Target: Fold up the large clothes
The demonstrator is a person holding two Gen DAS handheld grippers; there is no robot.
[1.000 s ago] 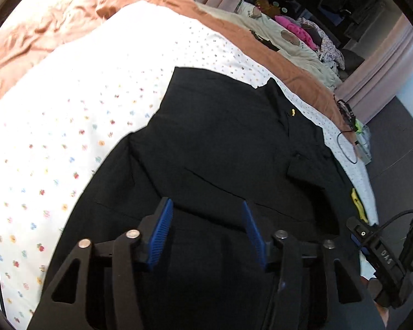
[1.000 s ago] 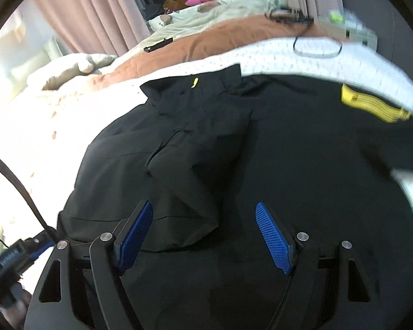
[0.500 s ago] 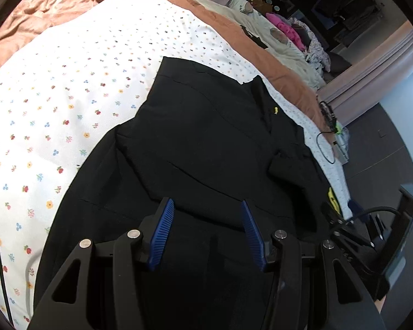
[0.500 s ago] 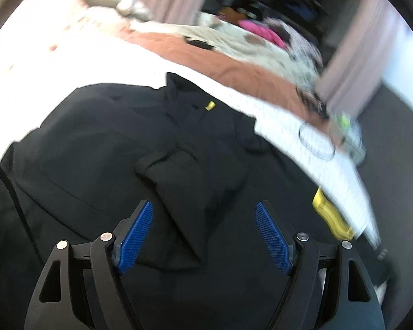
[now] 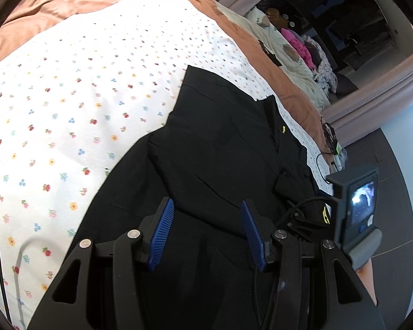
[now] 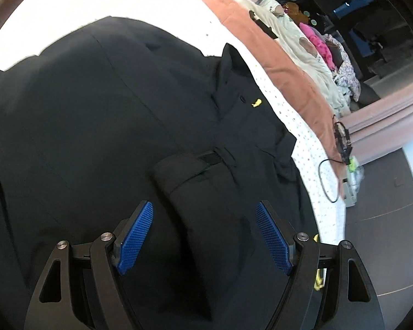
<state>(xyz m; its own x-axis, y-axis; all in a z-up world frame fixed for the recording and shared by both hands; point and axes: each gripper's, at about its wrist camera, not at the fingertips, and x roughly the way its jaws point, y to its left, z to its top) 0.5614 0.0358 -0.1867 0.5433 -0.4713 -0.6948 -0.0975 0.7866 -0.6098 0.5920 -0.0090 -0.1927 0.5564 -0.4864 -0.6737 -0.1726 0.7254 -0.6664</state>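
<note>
Black jacket (image 5: 223, 148) is spread across the floral sheet (image 5: 68, 110), filling the centre and lower frame of both views, one sleeve (image 6: 203, 192) already laid over its front. Left gripper (image 5: 208, 233) and right gripper (image 6: 203, 233) are held above it, jaws apart, empty. That sleeve could be dragged loose by a careless grab; open sheet is left at upper left, while the bed edge (image 6: 327, 206) lies close at right.

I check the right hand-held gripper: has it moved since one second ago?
Yes. The right hand-held gripper swung leftward: the folded sleeve on the black jacket now lies between its fingers, formerly left of centre.
</note>
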